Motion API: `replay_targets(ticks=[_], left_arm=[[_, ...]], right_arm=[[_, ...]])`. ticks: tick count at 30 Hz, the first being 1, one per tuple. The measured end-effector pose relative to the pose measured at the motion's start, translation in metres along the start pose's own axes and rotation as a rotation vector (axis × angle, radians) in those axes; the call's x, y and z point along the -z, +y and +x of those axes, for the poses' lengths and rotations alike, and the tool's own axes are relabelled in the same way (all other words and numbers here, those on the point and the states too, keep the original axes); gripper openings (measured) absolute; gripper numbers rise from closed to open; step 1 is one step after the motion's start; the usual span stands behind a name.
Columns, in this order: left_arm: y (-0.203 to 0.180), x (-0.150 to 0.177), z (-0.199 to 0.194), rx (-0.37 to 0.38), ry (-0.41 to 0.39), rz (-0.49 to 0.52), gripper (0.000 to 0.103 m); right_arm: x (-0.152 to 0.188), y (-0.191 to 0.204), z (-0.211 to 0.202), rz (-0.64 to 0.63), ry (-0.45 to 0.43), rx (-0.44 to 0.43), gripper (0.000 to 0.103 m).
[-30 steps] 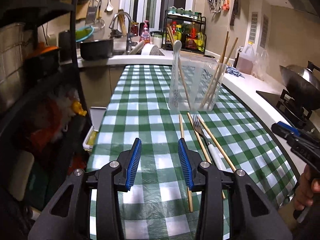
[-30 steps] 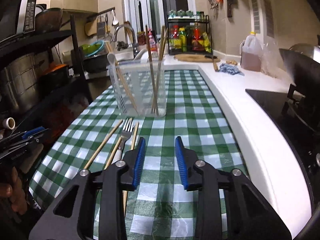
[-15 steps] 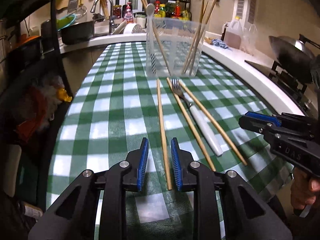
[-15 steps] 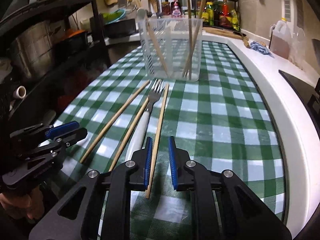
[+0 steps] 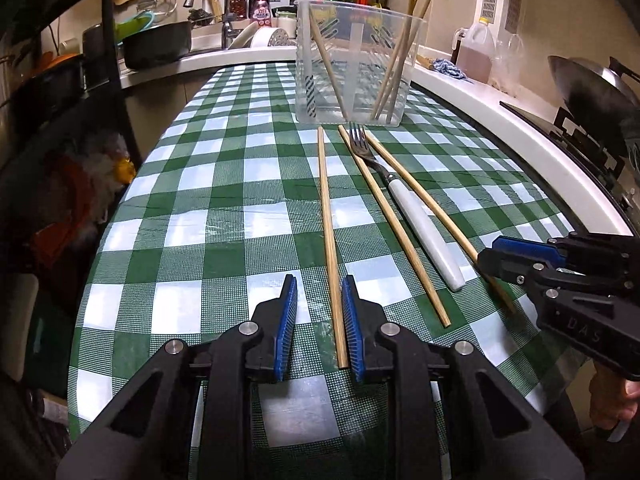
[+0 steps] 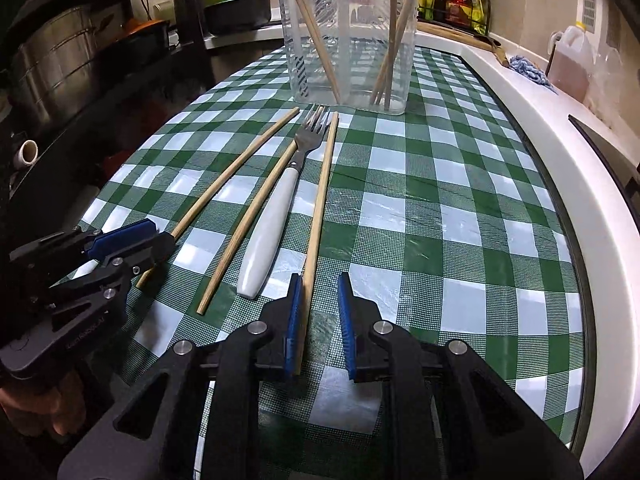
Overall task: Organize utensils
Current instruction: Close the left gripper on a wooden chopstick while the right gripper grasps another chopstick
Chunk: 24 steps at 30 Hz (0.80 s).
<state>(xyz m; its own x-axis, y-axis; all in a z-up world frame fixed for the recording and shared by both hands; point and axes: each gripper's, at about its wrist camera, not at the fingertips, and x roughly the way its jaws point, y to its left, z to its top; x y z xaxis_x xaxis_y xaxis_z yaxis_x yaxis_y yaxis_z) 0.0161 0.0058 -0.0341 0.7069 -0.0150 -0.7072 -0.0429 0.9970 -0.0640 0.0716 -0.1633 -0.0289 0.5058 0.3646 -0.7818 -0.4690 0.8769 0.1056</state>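
Observation:
Three wooden chopsticks and a white-handled fork (image 5: 420, 236) lie on the green checked cloth, in front of a clear plastic container (image 5: 356, 60) that holds more chopsticks and a spoon. My left gripper (image 5: 319, 292) is low over the cloth. Its jaws are narrow but apart, and the leftmost chopstick (image 5: 328, 220) lies between them beside the right pad. My right gripper (image 6: 319, 280) straddles the near end of the rightmost chopstick (image 6: 320, 192), which lies against its left pad with a gap on the other side. Each gripper also shows in the other's view: the right gripper (image 5: 490, 258) and the left gripper (image 6: 160, 242).
A wok (image 5: 592, 84) sits on the stove to the right, past the white counter edge (image 6: 560, 152). An oil jug (image 5: 478, 52) and a blue rag (image 6: 532, 68) stand at the back right. A dark pot rack (image 6: 60, 64) borders the left side. A sink with a pan (image 5: 156, 44) is behind.
Both grippers have sunk toward the cloth and come closer to the utensils. Their jaws have narrowed, and each now has a chopstick's near end between its pads.

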Motion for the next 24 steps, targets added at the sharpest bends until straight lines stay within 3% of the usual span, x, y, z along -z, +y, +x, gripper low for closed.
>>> replay_targets(ticks=[8, 18, 24], left_arm=[[-0.001, -0.002, 0.001, -0.007, -0.003, 0.005, 0.023], [-0.001, -0.002, 0.002, -0.013, -0.003, 0.004, 0.006], [0.002, -0.003, 0.002, -0.015, -0.006, -0.004, 0.006]], right_arm=[[0.000, 0.004, 0.000, -0.017, -0.003, -0.010, 0.007], [0.001, 0.004, -0.001, -0.021, -0.005, -0.017, 0.002], [-0.003, -0.007, -0.007, 0.040, -0.042, 0.023, 0.000]])
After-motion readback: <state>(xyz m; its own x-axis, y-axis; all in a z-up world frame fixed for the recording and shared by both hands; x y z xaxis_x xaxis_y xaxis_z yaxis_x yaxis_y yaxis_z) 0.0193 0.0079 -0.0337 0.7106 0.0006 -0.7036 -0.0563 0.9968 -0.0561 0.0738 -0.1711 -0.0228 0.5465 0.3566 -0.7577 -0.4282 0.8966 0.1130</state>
